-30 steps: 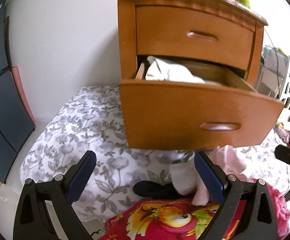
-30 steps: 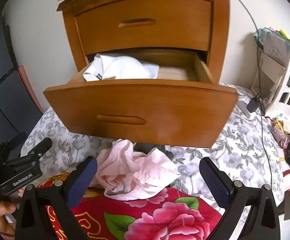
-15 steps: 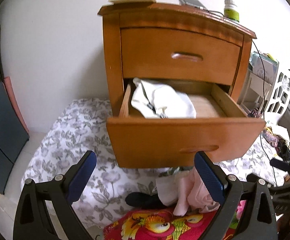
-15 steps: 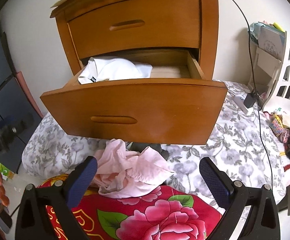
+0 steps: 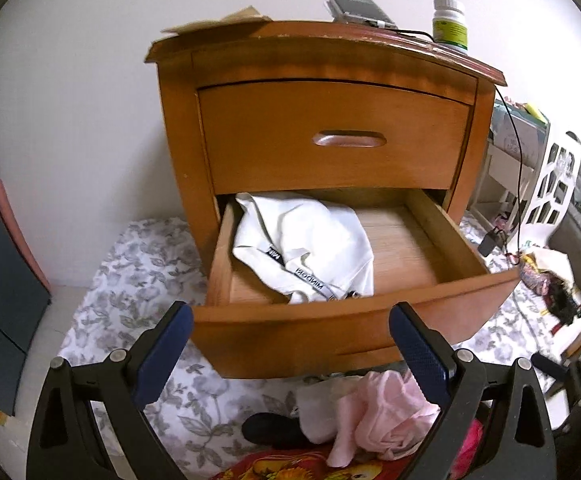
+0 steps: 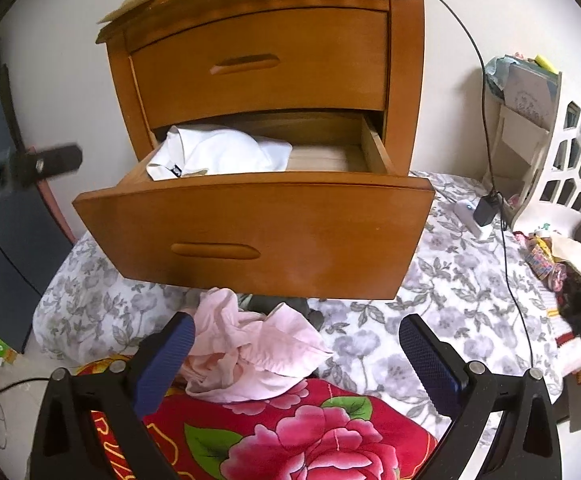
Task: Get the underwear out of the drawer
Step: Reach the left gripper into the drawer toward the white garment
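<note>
Left wrist view shows my left gripper (image 5: pixel 288 330) spread wide and empty at the open drawer (image 5: pixel 354 316) front, lined up on the white underwear (image 5: pixel 310 240) mid-frame, while my right gripper (image 6: pixel 296 340) hangs equally unclenched below.

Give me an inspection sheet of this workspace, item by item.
Surface: floral bedding under and around the wooden nightstand; red flowered blanket nearest the cameras.
Job's things: lower drawer pulled open, white garment in its left half; upper drawer shut.
Clutter: pink garment and a dark item below the drawer; phone and pill bottle on top.
Grippers: left gripper open, empty; right gripper open, empty.
Cables: black cable runs from the nightstand top to a plug.
Surroundings: white wall; white openwork rack at right.
</note>
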A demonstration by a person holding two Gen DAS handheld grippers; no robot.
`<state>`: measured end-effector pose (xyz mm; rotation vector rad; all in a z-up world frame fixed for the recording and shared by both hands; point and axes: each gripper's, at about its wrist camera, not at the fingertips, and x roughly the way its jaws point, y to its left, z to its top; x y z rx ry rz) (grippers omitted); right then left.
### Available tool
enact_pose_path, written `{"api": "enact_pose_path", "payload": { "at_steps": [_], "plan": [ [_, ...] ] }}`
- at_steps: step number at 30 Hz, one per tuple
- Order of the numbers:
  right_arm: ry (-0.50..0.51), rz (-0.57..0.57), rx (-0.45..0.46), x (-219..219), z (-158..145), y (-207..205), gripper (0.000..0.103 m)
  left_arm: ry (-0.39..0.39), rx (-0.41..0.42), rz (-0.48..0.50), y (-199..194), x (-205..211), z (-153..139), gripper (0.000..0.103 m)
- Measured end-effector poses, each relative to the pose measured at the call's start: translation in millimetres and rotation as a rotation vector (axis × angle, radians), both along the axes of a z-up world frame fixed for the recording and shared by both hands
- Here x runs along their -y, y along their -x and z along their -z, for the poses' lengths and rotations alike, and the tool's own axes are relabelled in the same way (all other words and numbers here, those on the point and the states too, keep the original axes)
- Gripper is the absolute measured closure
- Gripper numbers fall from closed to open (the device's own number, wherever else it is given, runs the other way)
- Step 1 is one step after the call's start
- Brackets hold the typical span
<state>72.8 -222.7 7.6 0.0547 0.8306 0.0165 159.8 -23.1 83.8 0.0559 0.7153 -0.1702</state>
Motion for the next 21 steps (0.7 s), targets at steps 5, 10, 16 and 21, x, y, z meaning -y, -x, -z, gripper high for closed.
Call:
{"api": "enact_pose_path", "payload": {
  "at_steps": [5, 10, 16, 21],
  "plan": [
    [-0.048, -0.018, -0.030, 1, 7, -4, 0.000, -0.031, -0.056, -0.013, -29, 0, -10, 0.005],
    [-0.094, -0.023, -0.048, 5, 14, -8, 0.000, -0.080, -0.113, -0.002, -63, 4, -16, 0.005],
    [-0.132, -0.062, -0.056, 2, 20, -12, 0.000, -0.085, -0.211, -0.055, -104, 1, -8, 0.005],
    [-0.146, -0.070, -0.063, 1, 28, -17, 0.000, -0.120, -0.321, -0.077, -130, 6, 17, 0.005]
  ]
}}
